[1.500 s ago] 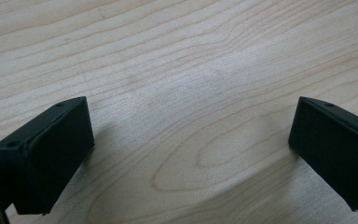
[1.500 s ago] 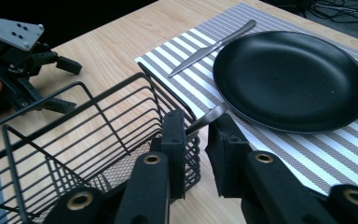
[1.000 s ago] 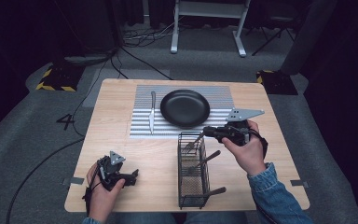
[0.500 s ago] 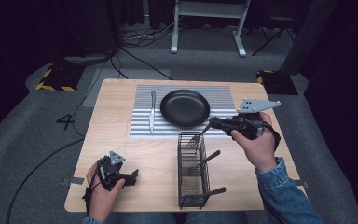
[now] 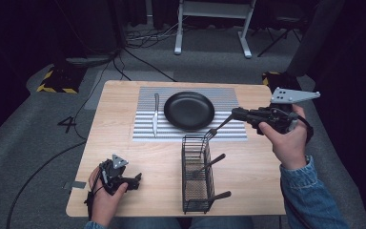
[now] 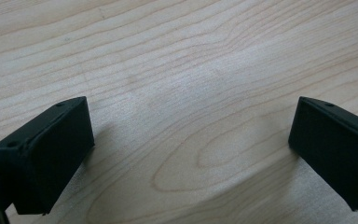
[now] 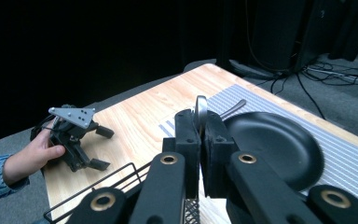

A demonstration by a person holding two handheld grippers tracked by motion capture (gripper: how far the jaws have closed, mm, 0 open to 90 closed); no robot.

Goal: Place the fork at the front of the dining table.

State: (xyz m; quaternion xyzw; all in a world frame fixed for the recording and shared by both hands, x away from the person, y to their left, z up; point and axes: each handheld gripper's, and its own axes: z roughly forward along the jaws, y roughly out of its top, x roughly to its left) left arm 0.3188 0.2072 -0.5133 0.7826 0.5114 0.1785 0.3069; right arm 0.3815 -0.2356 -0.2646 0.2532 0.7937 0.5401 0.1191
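From above, the right claw [image 5: 234, 114] hangs over the right side of the surface [image 5: 124, 157], its jaws shut on the handle of a fork [image 5: 218, 126] that slants down to the left, tines just above the far rim of the wire basket [image 5: 198, 179]. Two dark-handled utensils [image 5: 209, 164] lean out of the basket's right side. Beyond it a striped mat [image 5: 228, 93] carries a black plate [image 5: 189, 110] and, left of the plate, a knife [image 5: 156, 114]. The left claw [image 5: 136, 180] rests near the front left corner, well apart from the basket.

Along the left claw's own jaws [image 6: 186, 154], wide apart, bare wood [image 6: 177, 70] lies between them; nothing is held.

Along the right claw [image 7: 200, 130], the jaws press together on the fork's metal handle [image 7: 200, 108], which stands up between the pads. Past them sit the plate [image 7: 279, 144] on the mat [image 7: 354, 168], the knife [image 7: 233, 108], the basket's rim [image 7: 98, 189] and, at left, the other claw [image 7: 100, 148] in a hand [image 7: 32, 156], jaws apart.
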